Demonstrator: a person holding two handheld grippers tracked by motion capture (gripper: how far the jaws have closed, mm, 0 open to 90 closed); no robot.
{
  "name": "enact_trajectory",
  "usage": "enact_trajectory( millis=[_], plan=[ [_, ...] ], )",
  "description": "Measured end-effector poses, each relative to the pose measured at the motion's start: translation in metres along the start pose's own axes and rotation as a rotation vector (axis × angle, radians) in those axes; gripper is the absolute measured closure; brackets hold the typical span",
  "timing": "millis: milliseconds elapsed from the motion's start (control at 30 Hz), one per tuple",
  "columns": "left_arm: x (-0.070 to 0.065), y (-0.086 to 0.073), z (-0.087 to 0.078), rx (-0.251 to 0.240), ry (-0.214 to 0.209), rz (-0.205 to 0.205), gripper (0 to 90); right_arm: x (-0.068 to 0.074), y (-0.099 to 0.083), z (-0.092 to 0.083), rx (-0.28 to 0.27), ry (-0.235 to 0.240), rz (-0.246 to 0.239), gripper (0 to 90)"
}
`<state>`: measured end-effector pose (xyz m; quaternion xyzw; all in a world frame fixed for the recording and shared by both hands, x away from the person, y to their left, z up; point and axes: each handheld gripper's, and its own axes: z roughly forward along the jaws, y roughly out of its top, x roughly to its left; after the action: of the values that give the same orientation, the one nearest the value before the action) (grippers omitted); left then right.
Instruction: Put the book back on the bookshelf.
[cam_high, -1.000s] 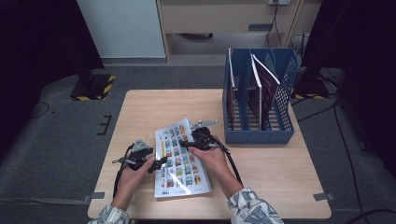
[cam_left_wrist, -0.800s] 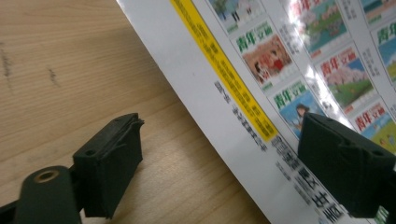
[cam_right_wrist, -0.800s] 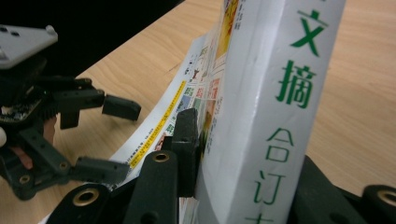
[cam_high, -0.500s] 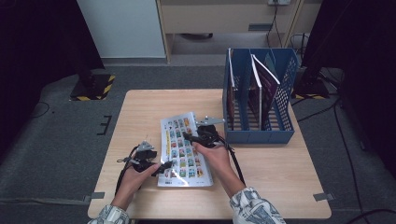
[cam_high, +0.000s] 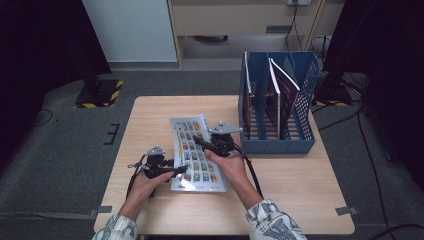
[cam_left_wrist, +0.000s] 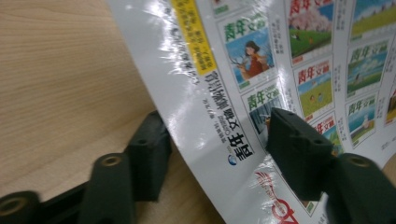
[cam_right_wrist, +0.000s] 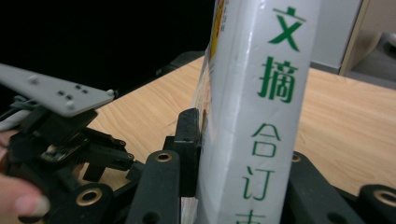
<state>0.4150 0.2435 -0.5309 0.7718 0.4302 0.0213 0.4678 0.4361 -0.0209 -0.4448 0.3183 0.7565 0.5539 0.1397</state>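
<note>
A thick book with a cover of small colourful pictures lies on the wooden table, its right side lifted a little. My right gripper is shut on its spine edge; in the right gripper view the white spine with green characters stands between the right gripper's jaws. My left gripper is at the book's near left edge. Its jaws have just been closing, and in the left gripper view the left gripper has one jaw under the glossy cover and one on top.
A blue slotted file rack holding several upright books stands at the table's right back, just right of my right hand. Bare wood lies to the left and along the near edge. Dark floor with cables surrounds the table.
The book has slid slightly away from the person and turned straighter. The left gripper's jaws have come together on its near left edge. The right gripper keeps its hold.
</note>
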Motion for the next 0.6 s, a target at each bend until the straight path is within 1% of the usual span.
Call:
enact_trajectory(
  millis=[33,100,133,200,267,367,467,600],
  plan=[
    [0.001,0.001,0.0,-0.004,0.0,-0.01,46.6,0.0,0.0,-0.001,-0.006,0.001,0.0,72.3],
    [0.0,0.002,-0.001,-0.013,0.015,-0.011,52.1,-0.002,0.001,-0.002,-0.013,0.015,-0.003,72.4],
    [-0.001,0.003,-0.002,-0.01,0.025,0.003,56.1,-0.002,0.001,-0.002,-0.013,0.019,-0.005,72.4],
    [-0.003,0.003,-0.004,-0.011,0.038,0.012,60.4,-0.001,0.0,-0.003,-0.009,0.02,-0.01,72.3],
    [-0.005,0.004,-0.006,-0.012,0.049,0.011,63.2,-0.001,0.001,-0.004,-0.01,0.029,-0.007,72.4],
    [-0.006,0.004,-0.008,-0.014,0.055,0.008,66.5,0.0,0.002,-0.006,-0.013,0.039,0.001,72.2],
    [-0.006,0.004,-0.009,-0.018,0.054,0.002,68.3,0.0,0.003,-0.007,-0.008,0.056,-0.006,71.7],
    [-0.008,0.005,-0.011,-0.019,0.058,0.011,69.5,0.0,0.006,-0.008,0.005,0.076,-0.006,70.6]
  ],
)
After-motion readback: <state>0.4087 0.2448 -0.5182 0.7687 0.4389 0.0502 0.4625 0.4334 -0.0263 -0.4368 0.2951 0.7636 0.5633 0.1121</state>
